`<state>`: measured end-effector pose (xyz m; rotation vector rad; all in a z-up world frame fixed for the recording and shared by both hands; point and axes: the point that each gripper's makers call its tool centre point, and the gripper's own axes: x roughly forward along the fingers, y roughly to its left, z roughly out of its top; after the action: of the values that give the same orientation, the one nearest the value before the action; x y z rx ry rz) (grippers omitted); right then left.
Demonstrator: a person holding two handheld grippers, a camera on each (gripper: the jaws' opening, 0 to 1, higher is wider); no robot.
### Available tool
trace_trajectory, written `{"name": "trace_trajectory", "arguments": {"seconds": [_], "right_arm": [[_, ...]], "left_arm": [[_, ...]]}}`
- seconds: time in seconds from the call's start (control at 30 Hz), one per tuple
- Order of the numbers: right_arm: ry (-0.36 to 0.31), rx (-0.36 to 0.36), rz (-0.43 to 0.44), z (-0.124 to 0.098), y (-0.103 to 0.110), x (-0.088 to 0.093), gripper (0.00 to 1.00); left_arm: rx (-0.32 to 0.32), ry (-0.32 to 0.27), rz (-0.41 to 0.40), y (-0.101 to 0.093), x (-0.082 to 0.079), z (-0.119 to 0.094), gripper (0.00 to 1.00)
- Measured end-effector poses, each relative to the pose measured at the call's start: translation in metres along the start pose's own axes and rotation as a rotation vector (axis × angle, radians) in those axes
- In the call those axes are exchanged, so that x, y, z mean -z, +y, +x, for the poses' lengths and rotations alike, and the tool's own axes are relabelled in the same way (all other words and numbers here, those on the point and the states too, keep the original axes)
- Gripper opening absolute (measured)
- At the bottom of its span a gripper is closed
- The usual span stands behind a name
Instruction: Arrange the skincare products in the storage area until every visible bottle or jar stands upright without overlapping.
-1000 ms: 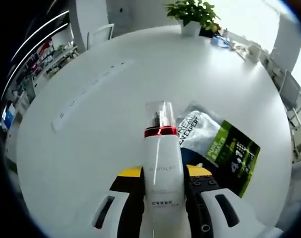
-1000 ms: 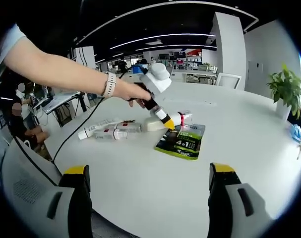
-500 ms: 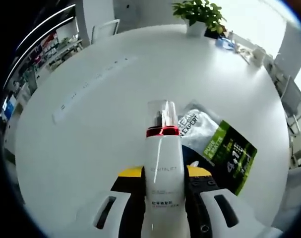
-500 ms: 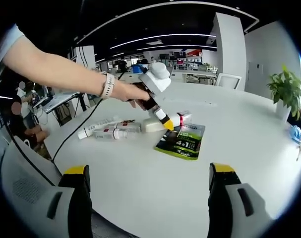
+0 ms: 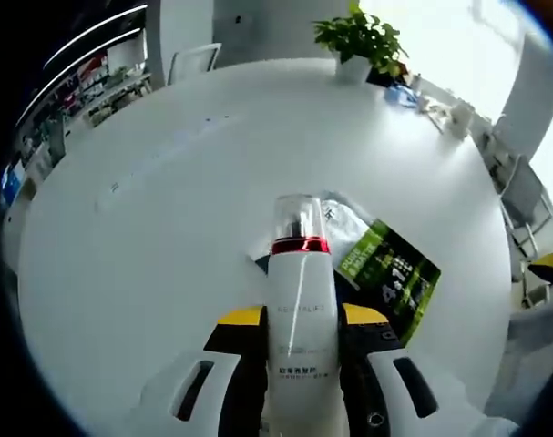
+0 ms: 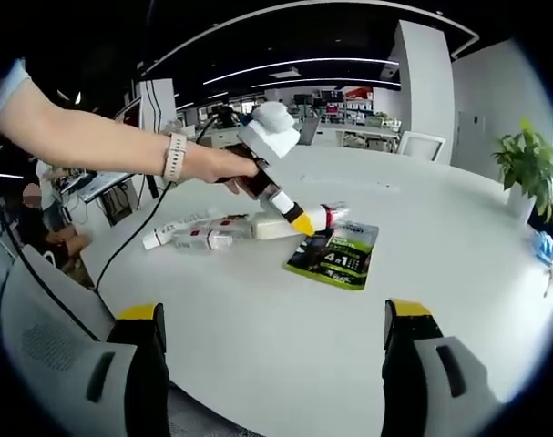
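— What was seen carrying the products?
— A large white table (image 6: 367,309) was seen.
— And what was laid on it?
— A green and black sachet (image 6: 333,259) was laid flat; beside it a white tube (image 6: 180,232) and a clear-capped bottle (image 6: 223,234) were left lying down.

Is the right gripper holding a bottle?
No, the right gripper has its jaws wide apart with bare table between them.

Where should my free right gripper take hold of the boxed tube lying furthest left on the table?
Grip the boxed tube across its narrow middle, coming down from above. It lies flat and long on the table, so its long sides are the faces to clamp. The right gripper is open and well short of it.
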<state>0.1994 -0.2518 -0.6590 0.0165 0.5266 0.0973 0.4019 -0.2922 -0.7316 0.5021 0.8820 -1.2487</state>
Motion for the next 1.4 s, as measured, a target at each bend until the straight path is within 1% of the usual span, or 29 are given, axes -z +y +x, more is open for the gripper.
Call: {"name": "trace_trajectory", "arguments": {"seconds": [0.13,0.3,0.37,0.4,0.47,0.5,0.57,0.63,0.67,0.7,0.83,0.87,0.93,1.0,1.13,1.27,1.33,1.37,1.4], "right_arm": [[0.008,0.002,0.003,0.000,-0.001,0.001,1.00],[0.014,-0.006,0.034,0.000,-0.003,0.003,1.00],[-0.005,0.001,0.083,-0.001,-0.007,0.000,0.99],[-0.021,0.011,0.127,-0.002,-0.011,-0.001,0.99],[-0.015,0.021,0.173,-0.002,-0.018,0.001,0.99],[-0.009,0.008,0.177,-0.001,-0.018,0.002,0.99],[-0.002,-0.016,0.214,0.001,-0.018,0.004,0.92],[-0.013,-0.013,0.259,0.002,-0.021,0.001,0.92],[-0.027,-0.031,0.245,0.003,-0.021,-0.002,0.88],[-0.025,-0.036,0.254,0.004,-0.021,-0.003,0.87],[-0.035,-0.049,0.278,0.007,-0.025,-0.008,0.86],[-0.054,-0.060,0.282,0.008,-0.026,-0.013,0.85],[-0.052,-0.093,0.310,0.010,-0.024,-0.016,0.82],[-0.058,-0.112,0.314,0.012,-0.024,-0.019,0.77],[-0.051,-0.124,0.332,0.019,-0.027,-0.023,0.73],[-0.078,-0.145,0.385,0.028,-0.029,-0.033,0.69],[-0.102,-0.145,0.425,0.033,-0.030,-0.039,0.68],[-0.116,-0.150,0.459,0.034,-0.030,-0.042,0.68],[-0.112,-0.167,0.472,0.037,-0.029,-0.043,0.68]], "left_arm": [[0.014,-0.009,-0.014,-0.006,0.006,-0.005,0.25],[0.035,-0.028,-0.023,-0.016,0.010,-0.010,0.25],[0.041,-0.041,-0.029,-0.019,0.009,-0.011,0.25],[0.044,-0.049,-0.031,-0.020,0.008,-0.012,0.25],[0.054,-0.065,-0.036,-0.024,0.009,-0.015,0.25],[0.060,-0.071,-0.039,-0.028,0.010,-0.018,0.25],[0.065,-0.081,-0.041,-0.031,0.012,-0.021,0.25],[0.074,-0.095,-0.041,-0.035,0.014,-0.025,0.26],[0.075,-0.101,-0.044,-0.036,0.014,-0.027,0.26],[0.078,-0.113,-0.046,-0.038,0.015,-0.029,0.26],[0.092,-0.133,-0.051,-0.043,0.019,-0.037,0.26],[0.097,-0.133,-0.053,-0.045,0.021,-0.039,0.26],[0.100,-0.145,-0.046,-0.047,0.023,-0.044,0.26],[0.102,-0.155,-0.042,-0.049,0.024,-0.048,0.26],[0.105,-0.177,-0.040,-0.053,0.026,-0.057,0.26],[0.109,-0.207,-0.045,-0.059,0.029,-0.067,0.26],[0.110,-0.215,-0.044,-0.063,0.032,-0.071,0.26],[0.110,-0.218,-0.043,-0.064,0.033,-0.073,0.26],[0.112,-0.223,-0.037,-0.067,0.034,-0.075,0.26]]}}
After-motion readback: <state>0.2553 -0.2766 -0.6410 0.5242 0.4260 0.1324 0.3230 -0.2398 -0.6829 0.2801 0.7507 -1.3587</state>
